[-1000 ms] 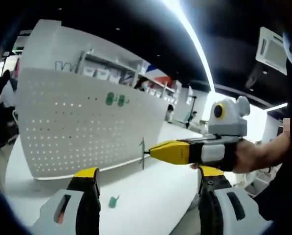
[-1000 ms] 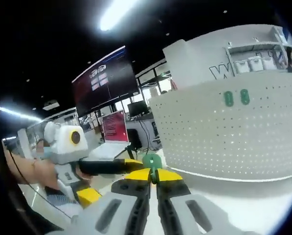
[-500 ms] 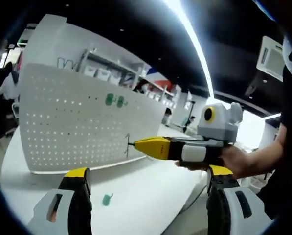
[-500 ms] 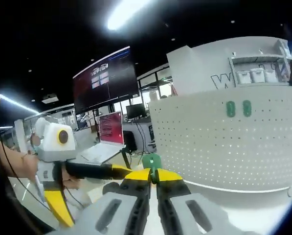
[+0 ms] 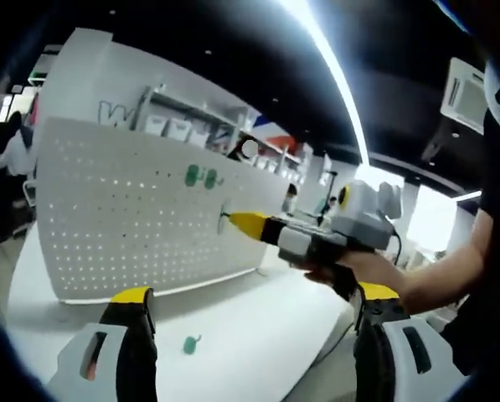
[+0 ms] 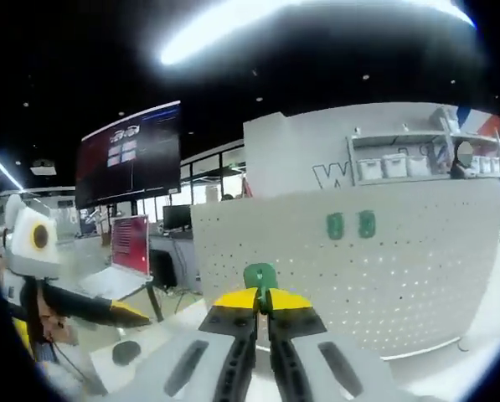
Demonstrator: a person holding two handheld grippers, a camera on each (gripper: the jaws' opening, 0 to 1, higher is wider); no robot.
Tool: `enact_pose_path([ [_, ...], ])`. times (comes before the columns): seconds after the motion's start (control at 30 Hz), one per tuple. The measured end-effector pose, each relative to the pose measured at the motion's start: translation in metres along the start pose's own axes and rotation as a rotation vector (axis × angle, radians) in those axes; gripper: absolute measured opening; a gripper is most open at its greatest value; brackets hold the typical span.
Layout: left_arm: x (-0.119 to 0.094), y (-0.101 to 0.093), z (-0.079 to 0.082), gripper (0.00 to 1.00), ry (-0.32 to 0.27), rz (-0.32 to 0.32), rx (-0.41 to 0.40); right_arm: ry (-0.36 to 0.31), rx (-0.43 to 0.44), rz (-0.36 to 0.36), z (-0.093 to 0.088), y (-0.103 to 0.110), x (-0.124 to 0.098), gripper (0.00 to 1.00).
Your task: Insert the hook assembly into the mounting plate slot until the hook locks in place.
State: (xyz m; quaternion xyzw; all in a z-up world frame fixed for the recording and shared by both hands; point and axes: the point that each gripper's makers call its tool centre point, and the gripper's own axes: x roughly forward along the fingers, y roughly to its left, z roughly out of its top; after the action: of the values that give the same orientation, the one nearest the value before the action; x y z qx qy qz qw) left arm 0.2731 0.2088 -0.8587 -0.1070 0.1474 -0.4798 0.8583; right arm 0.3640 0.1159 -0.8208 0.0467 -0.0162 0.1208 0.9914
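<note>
Your right gripper point(image 6: 262, 303) pinches the green hook point(image 6: 260, 275) between closed jaws, tip forward so it can meet the pegboard point(image 6: 417, 276) ahead, two hooks already seated at 1 o'clock. Your left gripper point(image 5: 250, 352) is wide open, empty (a spare hook point(image 5: 190, 344) lies on the table point(image 5: 258, 327)).

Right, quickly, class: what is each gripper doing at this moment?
Left gripper: open, holding nothing.
Right gripper: shut on a green hook, near the white pegboard.
</note>
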Motion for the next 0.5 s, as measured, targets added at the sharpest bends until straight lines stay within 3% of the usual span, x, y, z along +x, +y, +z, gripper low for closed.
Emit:
enact_pose_path([
  [0.07, -0.001, 0.004, -0.002, 1.00, 0.006, 0.013, -0.001, -0.023, -0.038, -0.042, 0.008, -0.013, 0.006, 0.00],
  [0.5, 0.002, 0.023, -0.003, 1.00, 0.031, 0.050, -0.007, -0.039, -0.039, -0.140, 0.016, -0.074, 0.046, 0.00],
])
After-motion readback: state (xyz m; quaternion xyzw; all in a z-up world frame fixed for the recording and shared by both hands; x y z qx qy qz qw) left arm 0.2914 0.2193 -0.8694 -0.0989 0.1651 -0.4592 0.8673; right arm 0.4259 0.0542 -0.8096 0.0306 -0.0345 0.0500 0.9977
